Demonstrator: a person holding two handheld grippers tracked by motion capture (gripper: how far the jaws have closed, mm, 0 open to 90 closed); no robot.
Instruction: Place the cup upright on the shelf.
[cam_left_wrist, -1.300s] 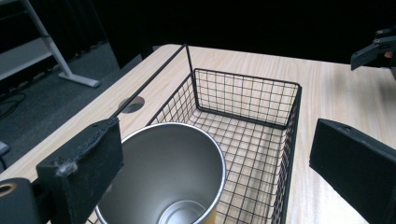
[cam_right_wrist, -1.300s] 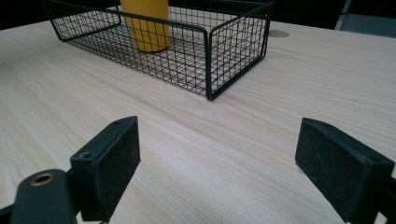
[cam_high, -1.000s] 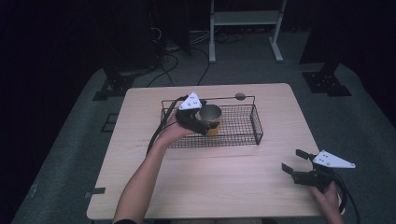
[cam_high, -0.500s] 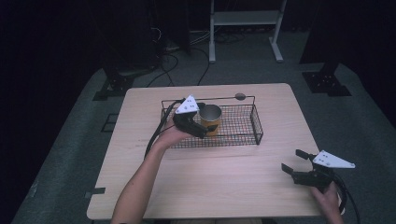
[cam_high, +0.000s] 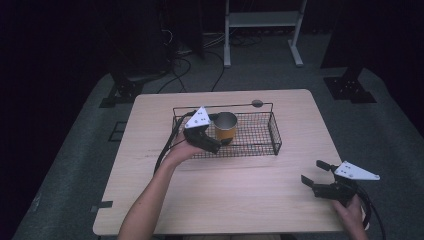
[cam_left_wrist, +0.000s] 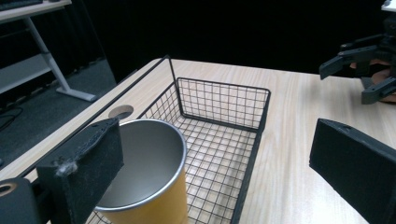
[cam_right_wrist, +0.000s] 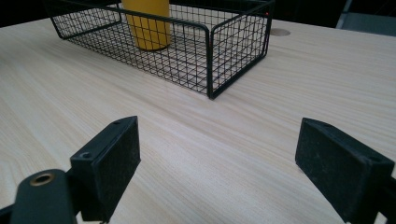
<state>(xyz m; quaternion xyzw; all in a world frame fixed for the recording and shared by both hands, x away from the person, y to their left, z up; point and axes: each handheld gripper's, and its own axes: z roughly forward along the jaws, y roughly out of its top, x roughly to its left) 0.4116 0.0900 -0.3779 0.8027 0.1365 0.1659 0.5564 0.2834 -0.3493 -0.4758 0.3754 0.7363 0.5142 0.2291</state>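
Dark room, wooden table. My left gripper is open beside the yellow cup in the wire basket. My right gripper is open too.

The table is the one bright area in the high view, lit evenly from above, while the floor and the edges of the frame sink into near black. Shadows on the wood are faint and soft. That view is slightly grainy and soft in detail. In the left gripper view the background across the top of the frame is black, and the near claw pads at the lower corners are a little blurred; the cup's metal inside shows a dull sheen with no hard glare. The right gripper view shows sharp wood grain at mid-frame, softer toward the bottom.
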